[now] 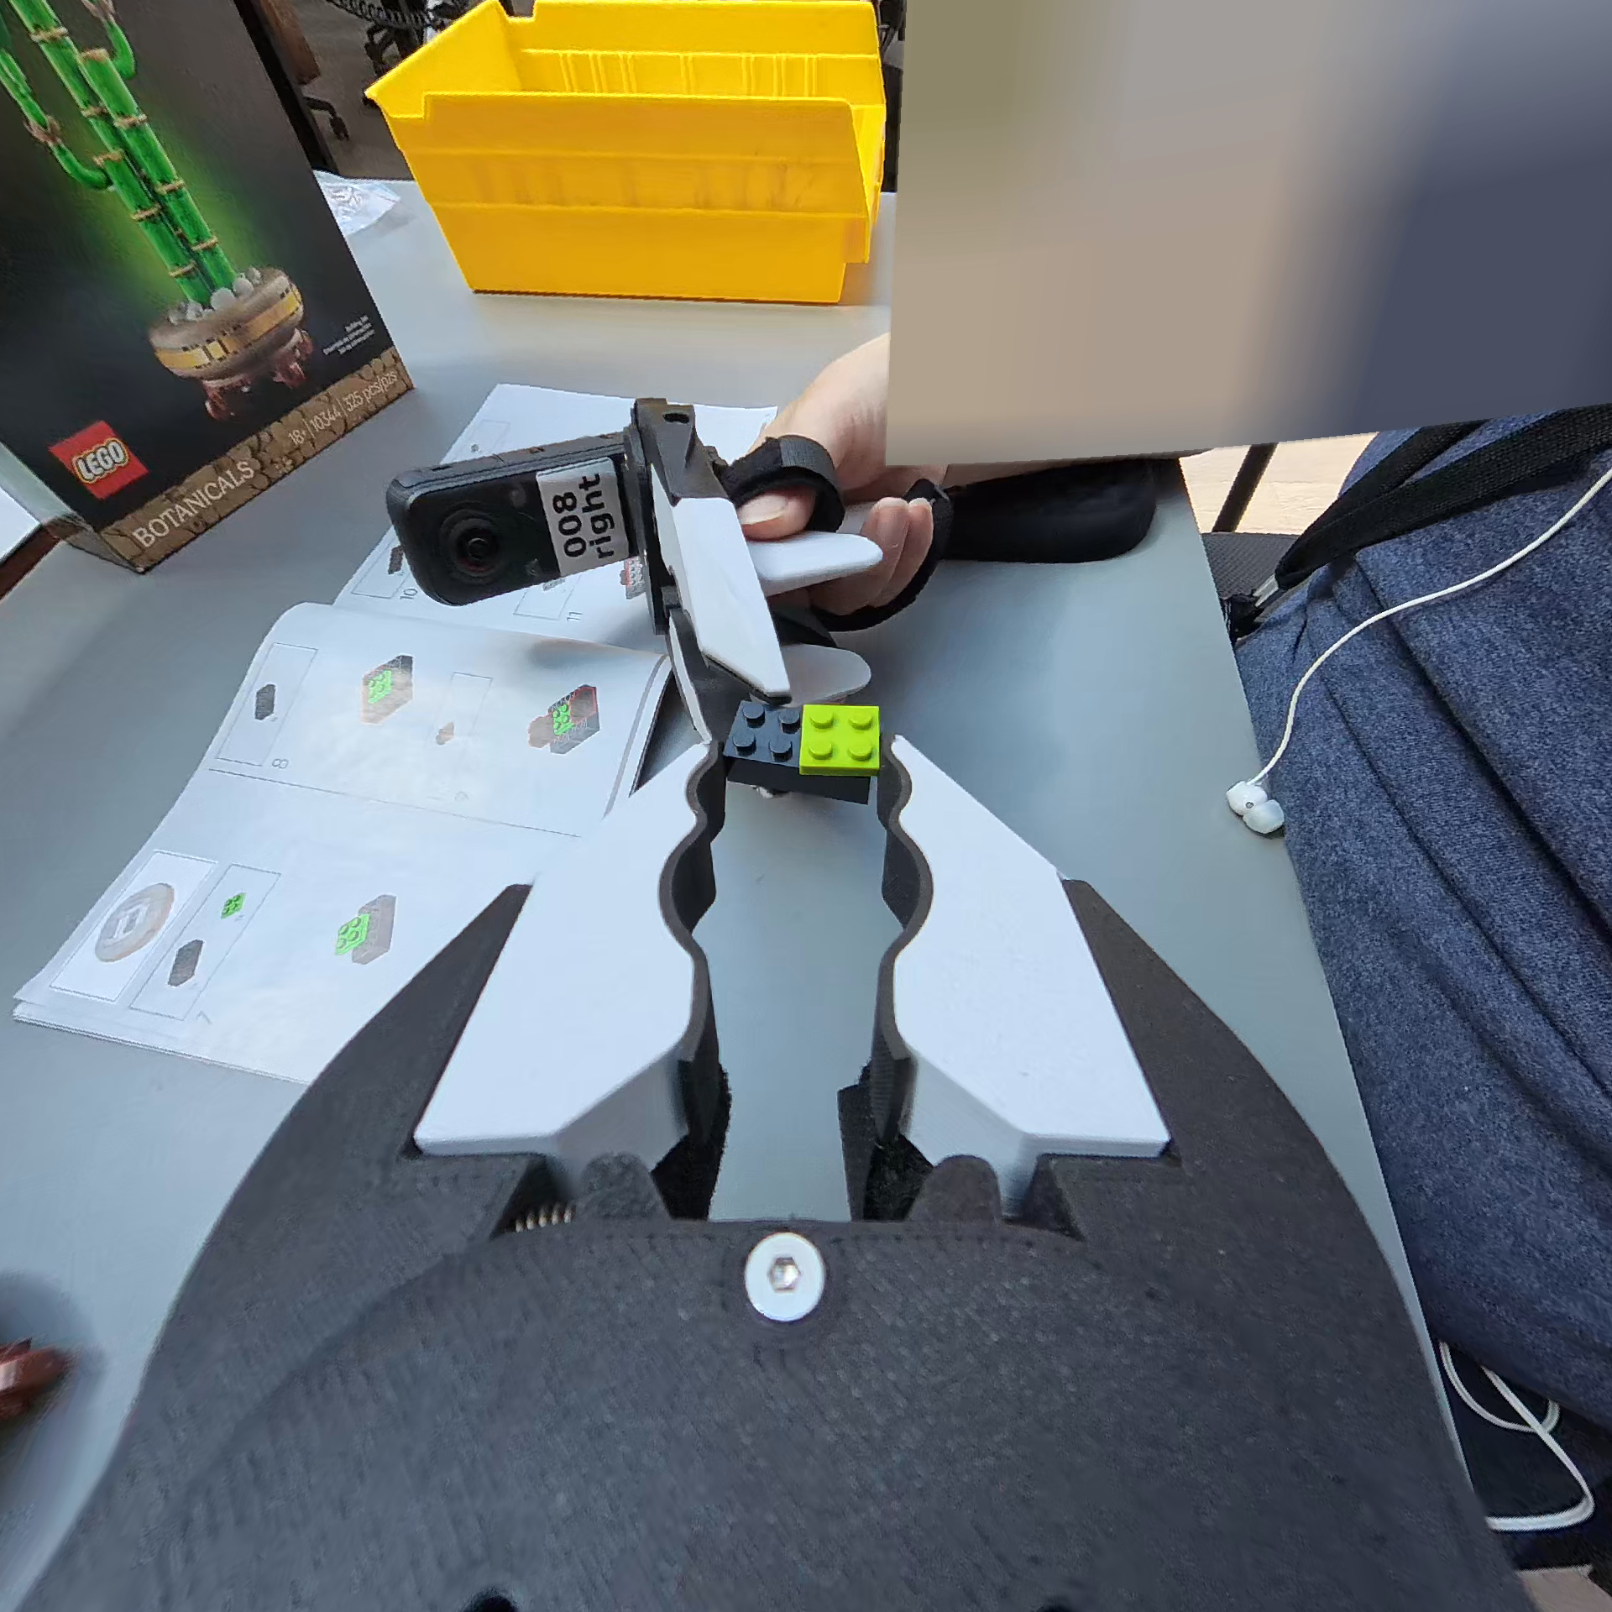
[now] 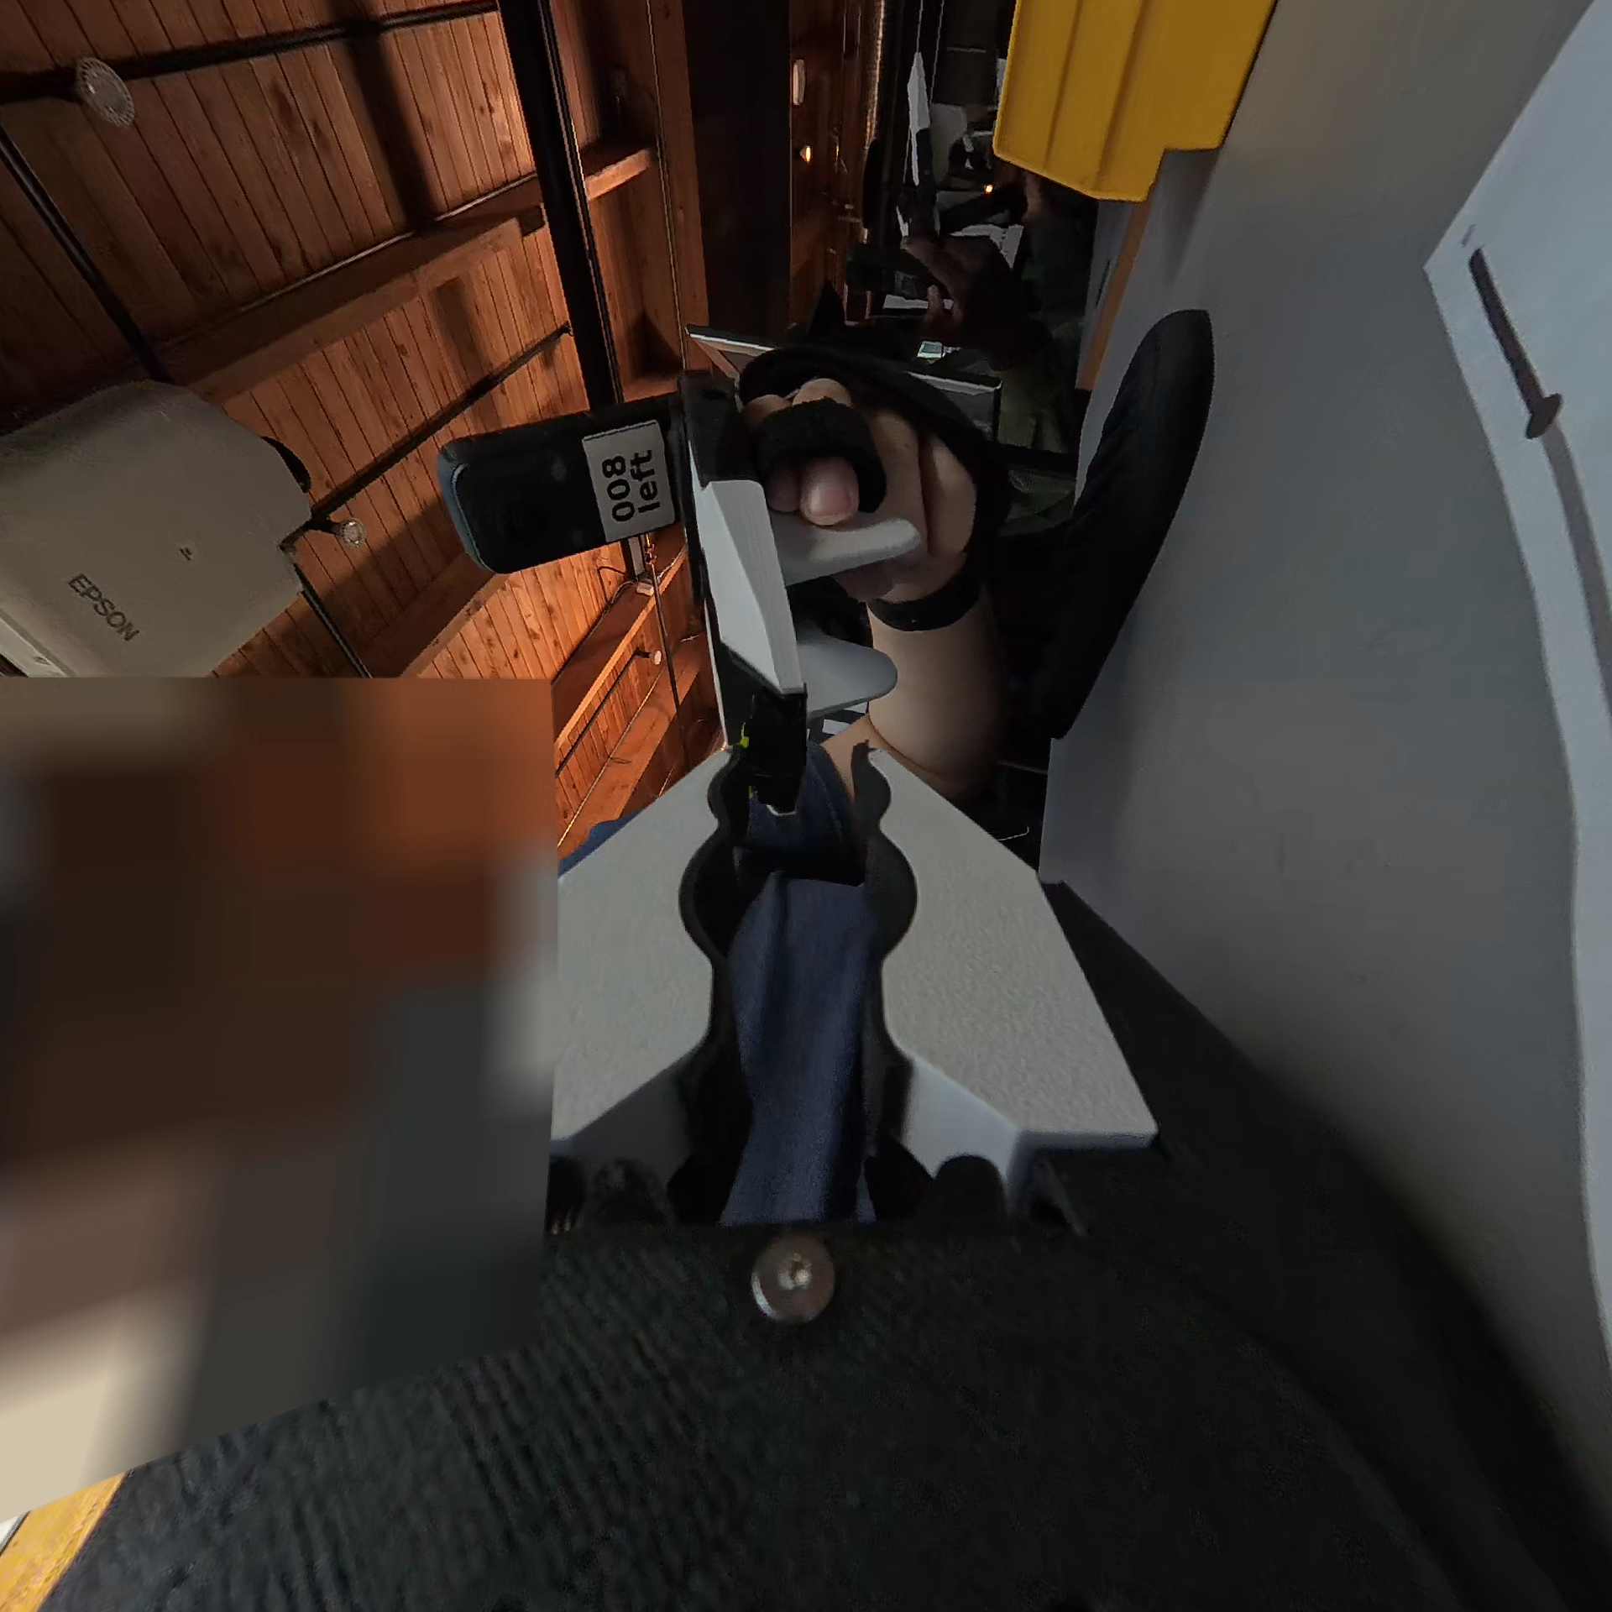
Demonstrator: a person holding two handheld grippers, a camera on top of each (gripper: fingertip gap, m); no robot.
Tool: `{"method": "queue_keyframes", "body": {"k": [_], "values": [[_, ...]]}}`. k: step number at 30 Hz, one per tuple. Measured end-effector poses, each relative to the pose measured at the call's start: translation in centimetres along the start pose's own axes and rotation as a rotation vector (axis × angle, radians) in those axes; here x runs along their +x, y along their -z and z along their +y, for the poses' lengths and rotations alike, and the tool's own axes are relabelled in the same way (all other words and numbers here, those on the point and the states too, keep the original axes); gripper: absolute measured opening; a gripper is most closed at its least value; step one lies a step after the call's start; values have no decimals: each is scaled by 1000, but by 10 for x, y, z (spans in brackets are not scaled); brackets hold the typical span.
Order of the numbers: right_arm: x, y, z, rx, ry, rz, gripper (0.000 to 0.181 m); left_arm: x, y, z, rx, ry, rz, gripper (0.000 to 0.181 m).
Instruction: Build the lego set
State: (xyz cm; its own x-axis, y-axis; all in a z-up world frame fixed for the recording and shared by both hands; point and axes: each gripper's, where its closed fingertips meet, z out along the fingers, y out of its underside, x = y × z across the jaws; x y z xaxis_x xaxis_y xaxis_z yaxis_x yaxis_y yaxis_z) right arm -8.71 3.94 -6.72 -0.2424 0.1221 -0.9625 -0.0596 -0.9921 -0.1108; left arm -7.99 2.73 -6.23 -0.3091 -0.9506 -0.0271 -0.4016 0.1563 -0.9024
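A black brick (image 1: 763, 731) with a lime green plate (image 1: 839, 740) on its right half is held above the grey table (image 1: 1029, 628). My left gripper (image 1: 801, 754) is shut on this brick, one fingertip on each end. My right gripper (image 1: 741, 717) comes in from the far side. Its upper fingertip rests on the black studs and its other finger is under the brick. In the right wrist view the brick (image 2: 772, 759) shows edge-on between the jaws of my right gripper (image 2: 798, 768). It sits near the left one, with a gap to the right one. The left gripper (image 2: 759, 724) holds it there.
An open instruction booklet (image 1: 349, 829) lies left of the grippers. The set's box (image 1: 157, 288) stands at the far left and a yellow bin (image 1: 637, 157) at the back. A person in blue cloth (image 1: 1439, 872) with white earbuds (image 1: 1253, 807) is at the table's right edge. The tips of both grippers are at nearly the same place.
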Motion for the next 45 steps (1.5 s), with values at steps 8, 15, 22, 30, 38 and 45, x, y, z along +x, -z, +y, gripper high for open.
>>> {"method": "queue_keyframes", "body": {"k": [8, 15, 22, 30, 38, 45], "values": [[-1, 1, -12, 114, 26, 4, 11, -8, -2, 6, -13, 25, -40, 32], [0, 0, -13, 129, 27, 8, 12, -17, -2, 7, -17, 37, -79, 32], [1, -1, -15, 157, 18, -7, 15, -20, -2, 8, -18, 44, -97, 32], [-3, -1, -14, 146, -22, -61, 10, -19, -2, 5, -29, 45, -93, 32], [-6, 2, -15, 145, -16, -76, 9, -20, 4, 0, -26, 50, -109, 47], [-6, 3, -15, 131, 1, -61, 9, -12, 20, -13, 79, 68, -158, 37]]}}
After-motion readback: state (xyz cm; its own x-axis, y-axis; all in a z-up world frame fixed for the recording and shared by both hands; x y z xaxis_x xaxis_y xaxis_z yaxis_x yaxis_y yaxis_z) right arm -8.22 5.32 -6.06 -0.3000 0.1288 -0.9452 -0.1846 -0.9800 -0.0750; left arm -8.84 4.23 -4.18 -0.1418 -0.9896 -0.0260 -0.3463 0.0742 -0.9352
